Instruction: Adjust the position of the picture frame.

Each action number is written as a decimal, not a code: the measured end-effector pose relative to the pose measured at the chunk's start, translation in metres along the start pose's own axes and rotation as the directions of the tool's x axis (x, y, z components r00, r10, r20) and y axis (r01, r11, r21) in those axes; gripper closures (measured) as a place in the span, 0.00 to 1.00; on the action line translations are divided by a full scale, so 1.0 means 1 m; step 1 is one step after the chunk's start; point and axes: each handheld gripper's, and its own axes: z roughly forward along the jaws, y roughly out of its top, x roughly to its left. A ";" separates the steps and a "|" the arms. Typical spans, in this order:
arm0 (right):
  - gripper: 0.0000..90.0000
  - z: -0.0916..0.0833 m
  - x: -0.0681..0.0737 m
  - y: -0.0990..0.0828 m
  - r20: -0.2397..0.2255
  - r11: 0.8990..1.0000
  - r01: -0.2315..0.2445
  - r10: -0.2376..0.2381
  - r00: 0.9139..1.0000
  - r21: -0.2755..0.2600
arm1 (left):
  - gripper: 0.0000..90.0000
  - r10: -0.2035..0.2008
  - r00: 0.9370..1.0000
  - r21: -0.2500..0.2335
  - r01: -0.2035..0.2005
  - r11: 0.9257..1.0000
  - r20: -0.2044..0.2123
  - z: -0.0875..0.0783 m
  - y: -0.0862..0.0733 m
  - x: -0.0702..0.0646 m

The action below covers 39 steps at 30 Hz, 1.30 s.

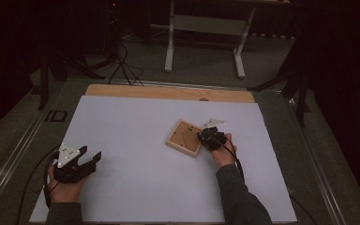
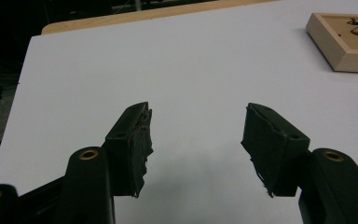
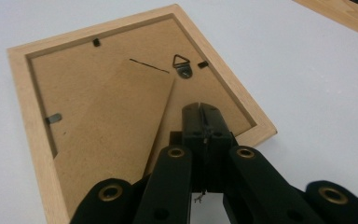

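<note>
Two tools: right tool point(image 3: 200, 109) clenched tight over the face-down picture frame point(image 3: 102, 107), left tool point(image 2: 196, 135) released, apart.

My work is lying on a white board point(image 1: 136, 154) that is covering most of a wooden tabletop point(image 1: 168, 92), whose far edge is showing as a bare strip. Beyond it a white-legged table frame point(image 1: 205, 40) is standing on the grey floor point(image 1: 201, 70), and black cables point(image 1: 124, 65) are trailing near a dark stand point(image 1: 113, 33).
</note>
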 end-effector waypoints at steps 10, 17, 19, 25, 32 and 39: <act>1.00 -0.012 0.024 -0.011 -0.098 1.000 -0.017 0.015 0.995 -0.024 | 0.46 0.010 1.000 0.003 -0.010 1.000 0.006 0.002 0.000 -0.003; 1.00 -0.016 0.039 -0.014 -0.071 0.999 0.015 -0.017 0.997 -0.029 | 0.46 0.016 1.000 0.004 -0.016 1.000 0.012 0.003 0.001 -0.005; 1.00 -0.017 0.040 -0.015 -0.071 1.000 0.007 -0.010 0.997 -0.030 | 0.46 0.016 1.000 0.006 -0.016 1.000 0.013 0.003 0.001 -0.006; 1.00 -0.019 0.051 -0.015 -0.091 0.999 0.026 -0.028 0.995 -0.031 | 0.46 0.032 0.999 0.013 -0.032 0.999 0.019 0.006 0.002 -0.010; 1.00 -0.018 0.066 -0.012 -0.128 0.999 0.036 -0.040 0.991 -0.036 | 0.46 0.037 0.999 0.017 -0.037 0.999 0.025 0.008 0.002 -0.012; 1.00 -0.012 0.088 -0.003 -0.174 0.997 0.065 -0.070 0.982 -0.036 | 0.47 0.044 0.998 0.017 -0.045 0.999 0.034 0.010 0.003 -0.016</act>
